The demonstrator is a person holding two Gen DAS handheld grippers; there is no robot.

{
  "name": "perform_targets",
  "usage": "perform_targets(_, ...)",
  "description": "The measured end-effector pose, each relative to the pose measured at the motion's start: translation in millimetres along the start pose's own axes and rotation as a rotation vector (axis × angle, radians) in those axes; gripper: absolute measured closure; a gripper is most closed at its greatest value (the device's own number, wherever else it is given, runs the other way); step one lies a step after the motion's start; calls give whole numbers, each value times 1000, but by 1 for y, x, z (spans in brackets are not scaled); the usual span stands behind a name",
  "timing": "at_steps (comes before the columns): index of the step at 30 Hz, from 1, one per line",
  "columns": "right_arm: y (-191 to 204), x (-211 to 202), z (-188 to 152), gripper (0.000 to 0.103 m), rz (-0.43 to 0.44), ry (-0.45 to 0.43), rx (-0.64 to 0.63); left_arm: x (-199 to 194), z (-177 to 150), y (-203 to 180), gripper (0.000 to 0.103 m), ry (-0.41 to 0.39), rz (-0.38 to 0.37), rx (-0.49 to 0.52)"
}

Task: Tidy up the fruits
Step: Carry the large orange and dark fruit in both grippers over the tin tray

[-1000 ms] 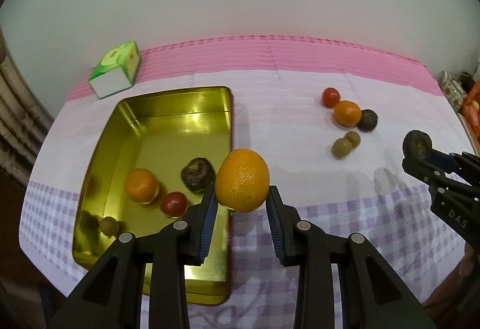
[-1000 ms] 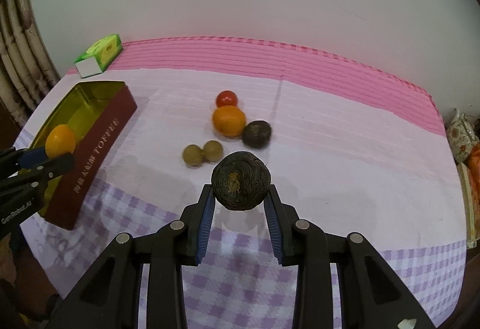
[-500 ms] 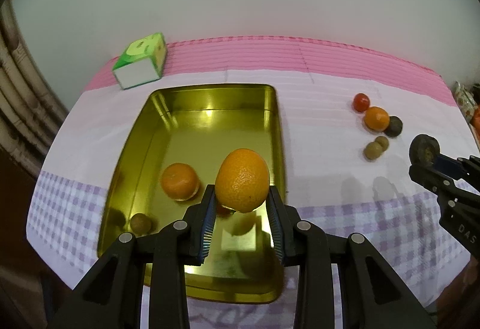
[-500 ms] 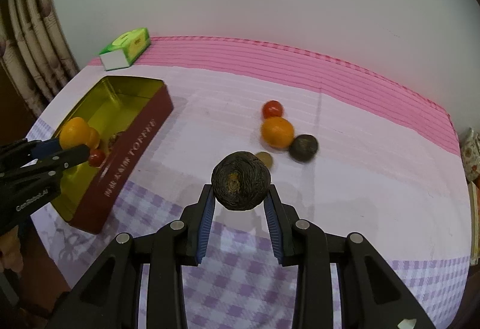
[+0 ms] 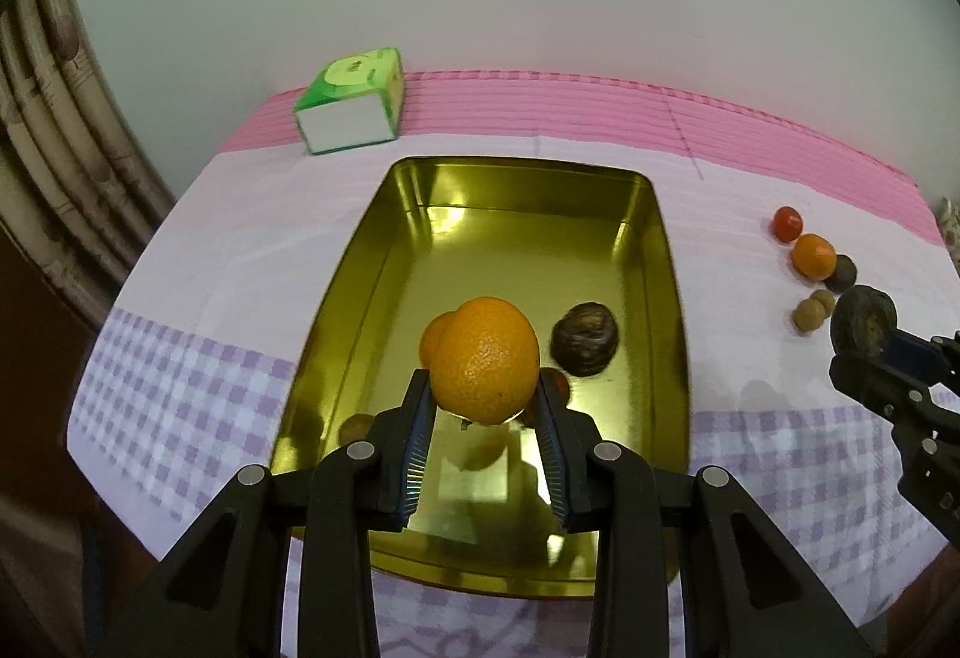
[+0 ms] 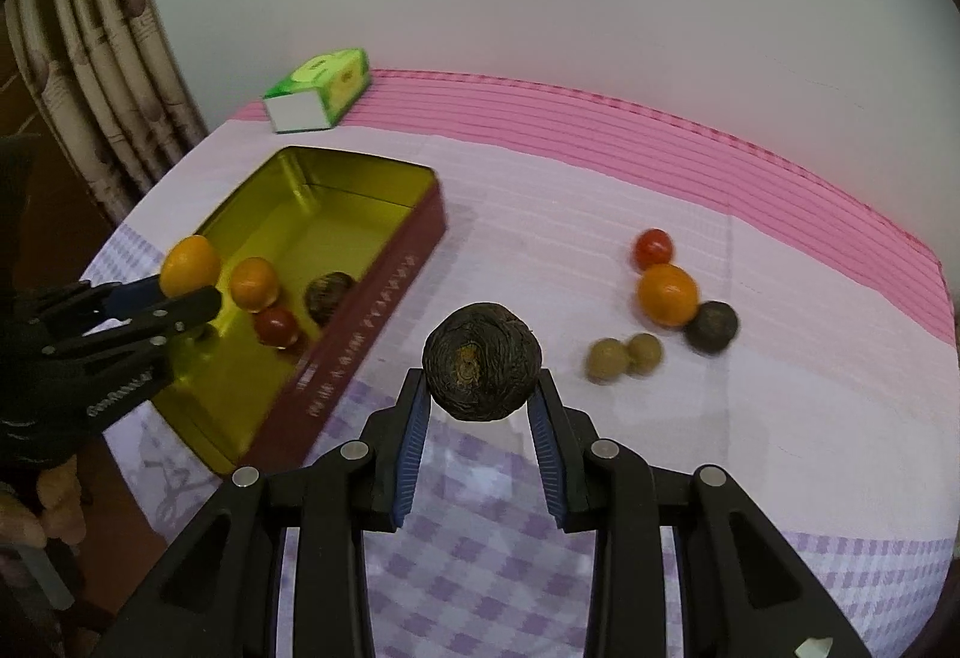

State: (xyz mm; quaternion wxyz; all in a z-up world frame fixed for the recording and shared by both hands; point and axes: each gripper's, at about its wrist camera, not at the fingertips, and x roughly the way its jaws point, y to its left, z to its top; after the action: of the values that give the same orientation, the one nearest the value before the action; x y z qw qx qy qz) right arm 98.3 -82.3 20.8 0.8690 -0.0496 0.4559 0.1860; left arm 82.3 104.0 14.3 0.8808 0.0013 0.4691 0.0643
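an orange was clamped in the left gripper above the gold tin; a dark wrinkled fruit was pinched in the right gripper over the surface.

The left gripper points steeply downward, its two blue-padded jaws clamped on an orange held at the fingertips. The right gripper tilts down at much the same angle, jaws pressed on either side of a dark wrinkled fruit. A bare hand shows behind the left gripper's black body.
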Motion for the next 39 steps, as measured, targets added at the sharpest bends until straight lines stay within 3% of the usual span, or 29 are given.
perform_targets(21,74,24,19,72,102,15,-132,15,-9,35,69,60,8,-13)
perform_targets(39,90,55,25,72,103,62,-221,32,-9,48,69,117,0,-33)
